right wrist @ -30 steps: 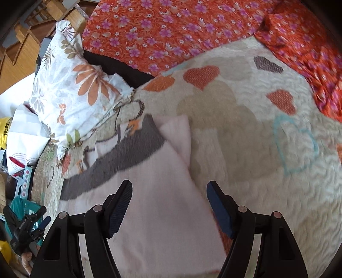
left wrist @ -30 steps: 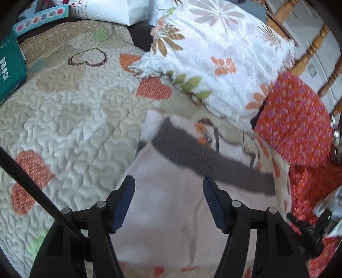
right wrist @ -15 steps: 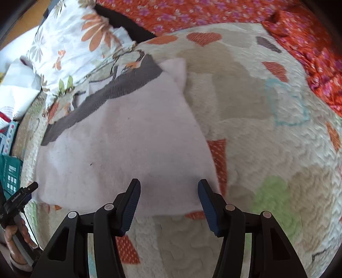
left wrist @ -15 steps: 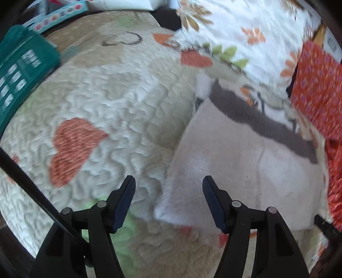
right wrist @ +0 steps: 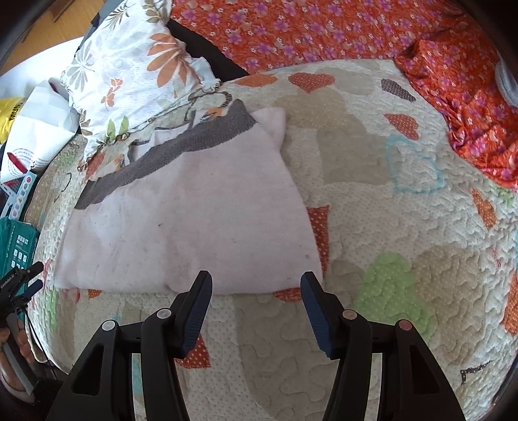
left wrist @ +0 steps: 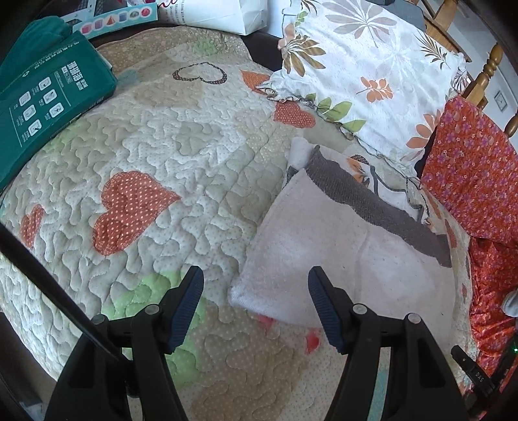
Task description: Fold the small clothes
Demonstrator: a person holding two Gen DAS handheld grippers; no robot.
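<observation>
Fingers of both grippers stand apart, empty, above the folded pink garment's near edge.

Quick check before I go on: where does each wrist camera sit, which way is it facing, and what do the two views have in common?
Left wrist: rides the left hand-held gripper, angled down at the quilt; open jaws frame the near left corner of the pale folded garment. A green box lies far left.
Right wrist: rides the right hand-held gripper, angled down; open, empty jaws sit over the garment's near edge, by its right corner. Fingers show at lower left.
Shared: garment, quilt, floral pillow, orange floral fabric.
</observation>
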